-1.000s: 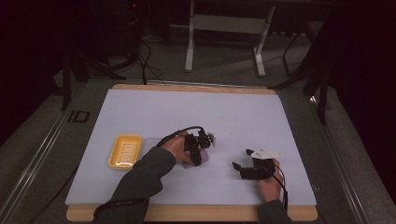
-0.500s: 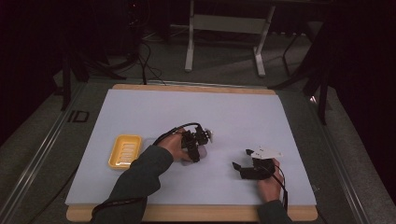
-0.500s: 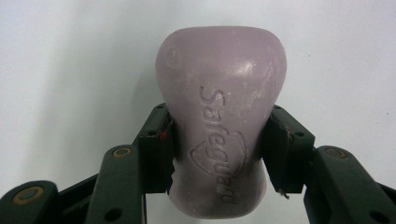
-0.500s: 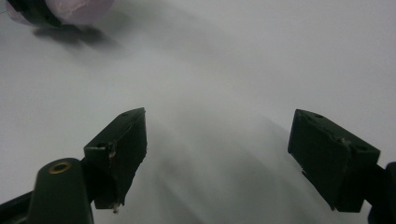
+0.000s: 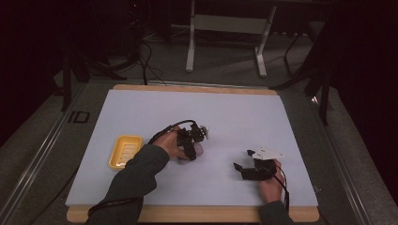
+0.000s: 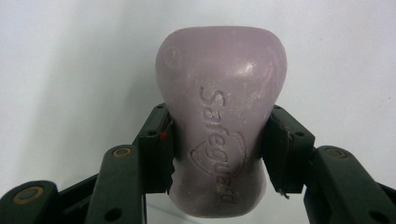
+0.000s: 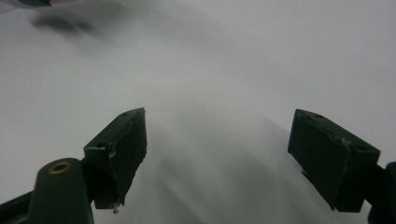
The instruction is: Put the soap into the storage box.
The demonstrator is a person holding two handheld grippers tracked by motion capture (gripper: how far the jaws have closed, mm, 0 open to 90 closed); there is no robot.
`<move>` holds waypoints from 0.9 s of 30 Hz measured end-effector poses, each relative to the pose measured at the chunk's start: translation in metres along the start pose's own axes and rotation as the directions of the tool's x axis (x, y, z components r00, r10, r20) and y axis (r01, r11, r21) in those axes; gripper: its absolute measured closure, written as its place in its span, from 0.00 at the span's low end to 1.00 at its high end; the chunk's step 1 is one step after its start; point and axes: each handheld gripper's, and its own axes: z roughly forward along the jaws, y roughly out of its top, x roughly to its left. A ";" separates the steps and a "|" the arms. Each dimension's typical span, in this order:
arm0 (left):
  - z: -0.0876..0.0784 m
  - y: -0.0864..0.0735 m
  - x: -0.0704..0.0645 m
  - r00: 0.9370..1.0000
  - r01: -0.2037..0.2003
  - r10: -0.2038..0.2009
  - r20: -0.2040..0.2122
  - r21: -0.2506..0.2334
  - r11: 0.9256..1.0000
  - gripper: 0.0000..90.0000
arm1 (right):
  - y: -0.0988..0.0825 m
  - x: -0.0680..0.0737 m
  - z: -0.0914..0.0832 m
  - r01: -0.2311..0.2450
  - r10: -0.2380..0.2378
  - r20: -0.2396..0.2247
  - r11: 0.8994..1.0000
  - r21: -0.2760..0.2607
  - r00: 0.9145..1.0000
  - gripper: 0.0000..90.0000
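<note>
A pale lilac bar of soap (image 6: 219, 116) with an embossed brand name sits between the two black jaws of my left gripper (image 6: 217, 149), which is shut on its narrow waist. In the high view that left gripper (image 5: 190, 143) is near the middle of the white table, held by a hand in a dark sleeve, with the soap (image 5: 198, 149) just below it. A yellow soap dish (image 5: 125, 151) lies to its left. My right gripper (image 5: 241, 169) rests low at the front right, open, with bare table between its jaws; the same right gripper (image 7: 217, 158) has nothing between its pads.
The white table (image 5: 234, 117) has a wooden rim along its front and back. Metal stand legs (image 5: 225, 28) and cables lie on the dark floor beyond the far edge.
My left gripper has shifted slightly to the left and toward the front with the soap. The right gripper has stayed put.
</note>
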 end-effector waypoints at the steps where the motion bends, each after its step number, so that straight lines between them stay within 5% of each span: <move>1: -0.002 -0.001 0.001 1.000 0.001 -0.001 -0.004 -0.002 1.000 0.55 | 0.000 0.000 0.000 0.001 -0.001 0.000 1.000 0.001 1.000 0.21; 27: -0.024 -0.029 0.022 0.989 0.145 -0.145 -0.012 -0.037 0.989 0.55 | 0.000 0.000 0.000 0.001 -0.001 0.001 1.000 0.002 1.000 0.21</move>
